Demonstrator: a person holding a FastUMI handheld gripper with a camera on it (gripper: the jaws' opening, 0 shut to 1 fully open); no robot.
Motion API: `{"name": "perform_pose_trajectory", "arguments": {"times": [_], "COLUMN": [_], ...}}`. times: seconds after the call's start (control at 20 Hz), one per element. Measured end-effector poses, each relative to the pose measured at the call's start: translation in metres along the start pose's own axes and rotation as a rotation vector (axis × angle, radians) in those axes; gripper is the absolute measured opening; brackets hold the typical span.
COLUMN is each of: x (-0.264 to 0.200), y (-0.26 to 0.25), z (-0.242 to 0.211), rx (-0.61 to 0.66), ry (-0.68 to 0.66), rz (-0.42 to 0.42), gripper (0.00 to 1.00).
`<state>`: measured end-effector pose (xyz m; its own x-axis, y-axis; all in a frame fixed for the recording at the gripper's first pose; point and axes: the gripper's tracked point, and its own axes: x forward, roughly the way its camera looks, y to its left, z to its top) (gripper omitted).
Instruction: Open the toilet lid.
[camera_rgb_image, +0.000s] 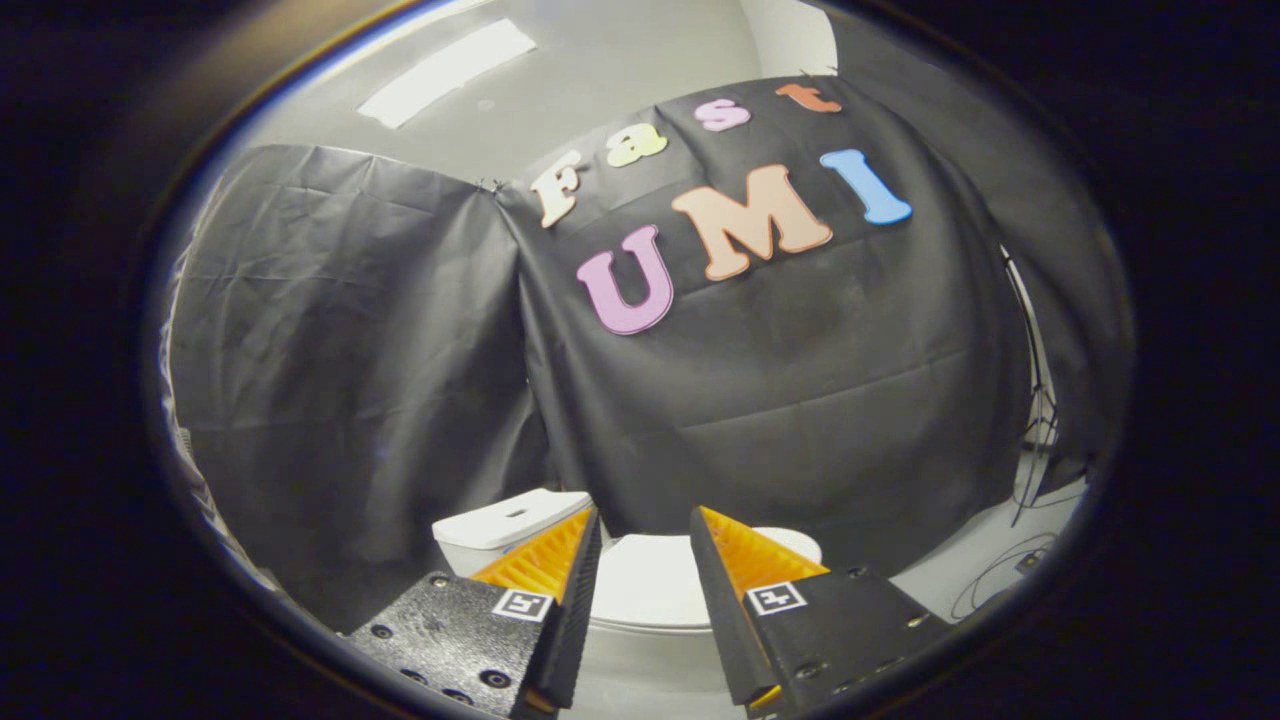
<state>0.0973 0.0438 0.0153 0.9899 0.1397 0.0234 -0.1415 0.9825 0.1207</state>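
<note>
Two fingers of my hand-held gripper (645, 525) stand apart, holding nothing. From the left I see the white tank (505, 528), then the toilet lid (650, 585), white, smooth and lying closed, just beyond and between the fingertips. Black cloth (780, 400) hangs behind it.

From my feed, the hand-held gripper (645, 520) hides both sides of the closed toilet lid (650, 590) behind its spread fingers. They also cover part of the tank (505, 525). The cables (1005, 580) on the floor are too small to trace.
</note>
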Motion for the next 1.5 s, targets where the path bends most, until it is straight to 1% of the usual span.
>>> {"name": "perform_pose_trajectory", "arguments": {"times": [0.15, 0.3, 0.4, 0.5, 0.6, 0.85, 1.0, 1.1, 1.25, 1.35, 1.5], "x": [0.028, 0.059, 0.075, 0.086, 0.093, 0.101, 0.105, 0.105, 0.107, 0.112, 0.123], "y": [0.005, -0.006, -0.016, -0.034, -0.048, -0.084, -0.113, -0.134, -0.155, -0.165, -0.177], "z": [-0.004, -0.014, -0.027, -0.05, -0.073, -0.129, -0.163, -0.178, -0.195, -0.204, -0.209], "rx": [0.076, 0.193, 0.302, 0.418, 0.545, 0.793, 0.931, 1.029, 1.134, 1.173, 1.195], "ry": [-0.021, -0.056, -0.075, -0.088, -0.099, -0.129, -0.137, -0.166, -0.207, -0.197, -0.181], "rz": [0.072, 0.062, 0.029, -0.04, -0.087, -0.219, -0.332, -0.382, -0.405, -0.412, -0.38], "gripper": [0.56, 0.56, 0.56, 0.56, 0.56, 0.56, 0.56, 0.56, 0.56, 0.56, 0.56]}}
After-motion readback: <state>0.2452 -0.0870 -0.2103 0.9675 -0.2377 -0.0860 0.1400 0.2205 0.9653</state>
